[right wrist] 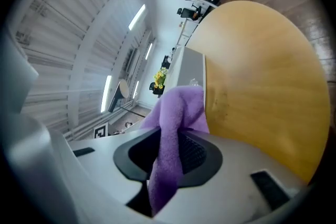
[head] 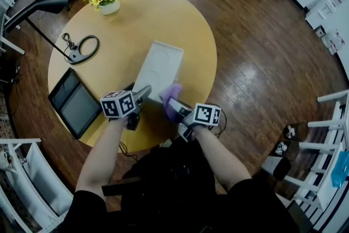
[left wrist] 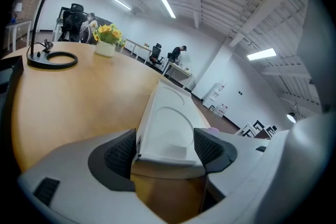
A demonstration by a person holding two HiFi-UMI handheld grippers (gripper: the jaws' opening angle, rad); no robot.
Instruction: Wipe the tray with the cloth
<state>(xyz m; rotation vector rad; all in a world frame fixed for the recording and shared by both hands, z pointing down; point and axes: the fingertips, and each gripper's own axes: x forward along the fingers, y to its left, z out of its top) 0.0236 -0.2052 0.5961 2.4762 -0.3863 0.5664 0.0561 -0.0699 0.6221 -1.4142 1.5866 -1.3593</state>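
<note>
A long white tray [head: 159,63] lies on the round yellow table [head: 125,24], running away from me. My left gripper [head: 143,91] is at the tray's near end. In the left gripper view the tray [left wrist: 168,118] fills the gap between the jaws, and both dark pads sit against its side edges. My right gripper [head: 175,103] hovers just right of that end, shut on a purple cloth [head: 171,94]. In the right gripper view the cloth [right wrist: 178,107] stands up out of the jaws and hangs below them, with the tray's edge [right wrist: 191,68] beyond it.
A pot of yellow flowers [head: 108,0] stands at the table's far left. A black lamp base ring [head: 84,47] and a dark tablet [head: 73,102] lie on the left side. White chairs [head: 332,139] stand on the wooden floor to the right.
</note>
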